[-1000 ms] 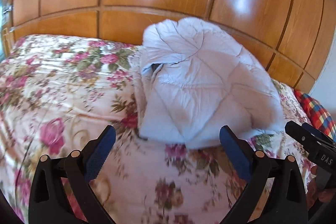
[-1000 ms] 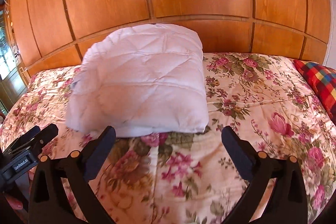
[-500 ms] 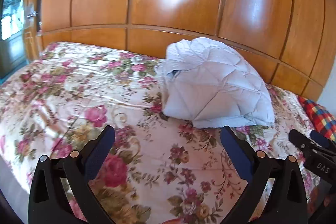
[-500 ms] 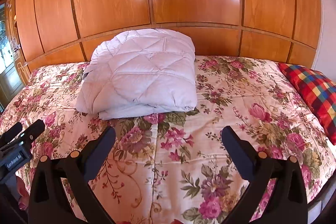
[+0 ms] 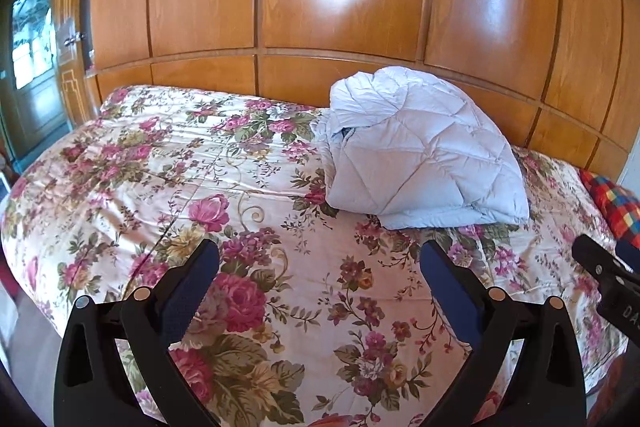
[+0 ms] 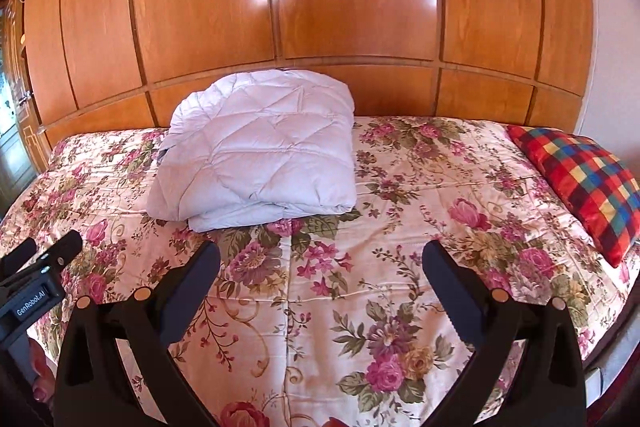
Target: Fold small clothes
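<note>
A pale quilted garment [image 5: 420, 155] lies folded in a bundle on the floral bedspread [image 5: 200, 187], close to the wooden headboard. It also shows in the right wrist view [image 6: 260, 155]. My left gripper [image 5: 320, 267] is open and empty, well back from the bundle over the near part of the bed. My right gripper [image 6: 320, 267] is open and empty, also well back from it. The right gripper's tip [image 5: 600, 267] shows at the right edge of the left wrist view, and the left gripper's tip [image 6: 44, 259] at the left edge of the right wrist view.
A tall glossy wooden headboard [image 6: 320, 7] runs behind the bed. A red checked pillow [image 6: 580, 179] lies at the bed's right end. A door with glass [image 5: 32, 59] stands at the far left. The bed's near edge drops off below the grippers.
Both grippers have pulled back and risen away from the folded garment, which now looks smaller and farther. More of the bed and headboard shows. The garment has not moved.
</note>
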The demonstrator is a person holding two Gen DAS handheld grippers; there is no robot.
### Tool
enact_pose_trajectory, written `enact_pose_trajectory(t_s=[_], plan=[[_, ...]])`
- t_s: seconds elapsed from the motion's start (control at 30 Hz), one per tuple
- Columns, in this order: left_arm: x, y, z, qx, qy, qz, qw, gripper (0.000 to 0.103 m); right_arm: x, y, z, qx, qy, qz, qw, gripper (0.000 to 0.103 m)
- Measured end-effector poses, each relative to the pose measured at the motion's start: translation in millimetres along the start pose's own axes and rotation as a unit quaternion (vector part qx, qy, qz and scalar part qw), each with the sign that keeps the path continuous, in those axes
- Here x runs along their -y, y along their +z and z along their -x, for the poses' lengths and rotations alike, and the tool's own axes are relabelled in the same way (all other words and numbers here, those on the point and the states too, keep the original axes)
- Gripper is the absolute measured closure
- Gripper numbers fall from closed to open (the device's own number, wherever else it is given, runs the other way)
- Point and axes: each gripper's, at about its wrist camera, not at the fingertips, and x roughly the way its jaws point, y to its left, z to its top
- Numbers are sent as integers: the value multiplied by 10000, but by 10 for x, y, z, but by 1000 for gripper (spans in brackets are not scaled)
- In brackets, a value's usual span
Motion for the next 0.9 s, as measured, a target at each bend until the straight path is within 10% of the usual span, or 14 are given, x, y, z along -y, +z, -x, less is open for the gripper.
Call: enact_pose_trajectory(t_s=[0.9], plan=[[106,51,223,278,49,-247,9993,4,-78,30,94,164,63,139,9997,2]])
